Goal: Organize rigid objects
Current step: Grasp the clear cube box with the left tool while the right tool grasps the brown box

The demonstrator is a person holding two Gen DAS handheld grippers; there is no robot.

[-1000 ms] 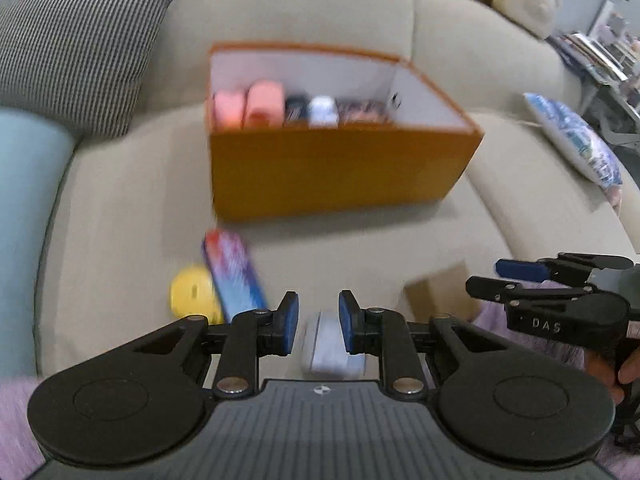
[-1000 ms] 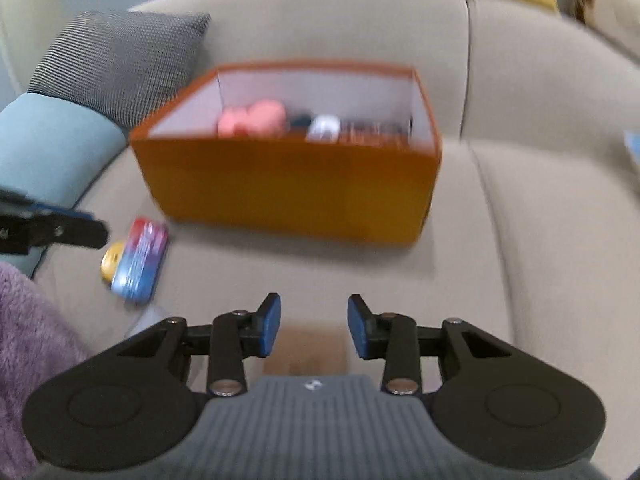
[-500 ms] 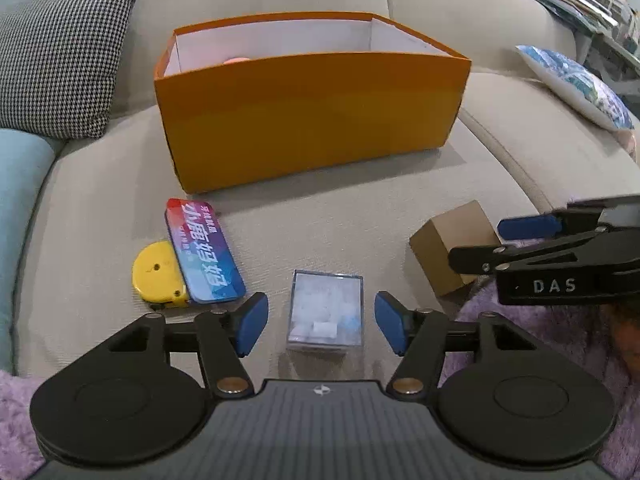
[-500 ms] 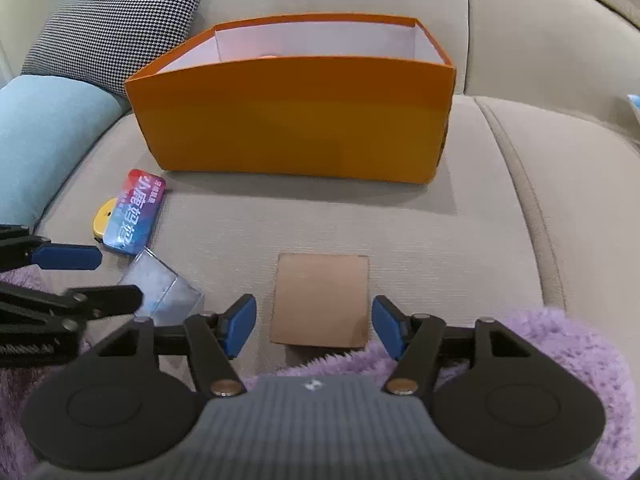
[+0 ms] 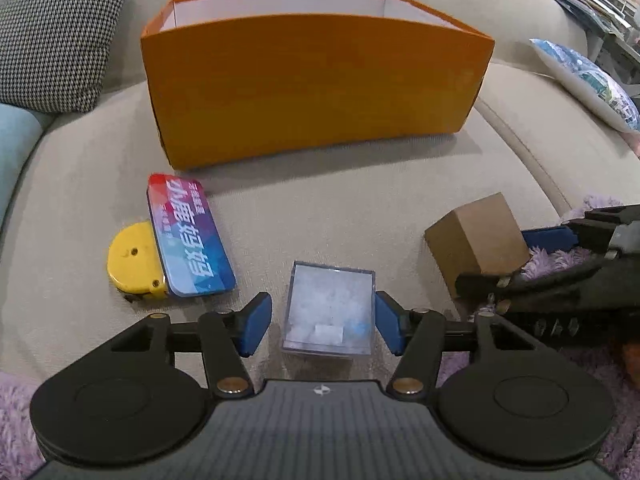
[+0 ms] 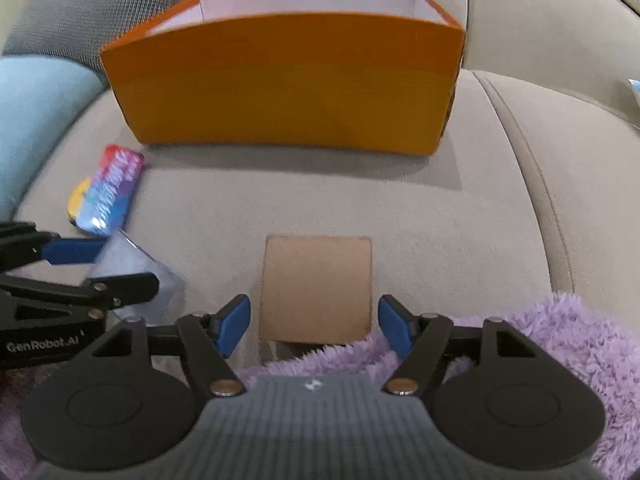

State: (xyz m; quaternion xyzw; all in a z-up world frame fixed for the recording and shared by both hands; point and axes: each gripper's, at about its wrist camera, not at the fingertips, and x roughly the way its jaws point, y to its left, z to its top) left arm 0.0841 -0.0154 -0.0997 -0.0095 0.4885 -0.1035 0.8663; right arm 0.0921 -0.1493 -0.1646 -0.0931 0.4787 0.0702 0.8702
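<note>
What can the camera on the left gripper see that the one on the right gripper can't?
Only the left view shows the patterned cushion, the shelves behind it, and the brown box's side faces. Only the right view shows the GenRobot.AI lettering on the left gripper. Both show the orange box, colourful tin, yellow tape measure and clear box.

a checked cushion and purple fluffy blanket on the beige sofa.

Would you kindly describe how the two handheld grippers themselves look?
Both the left gripper and the right gripper are black, with round discs, a ribbed grey body, brass pivots and blue fingertips. White lettering marks the left one's side.
</note>
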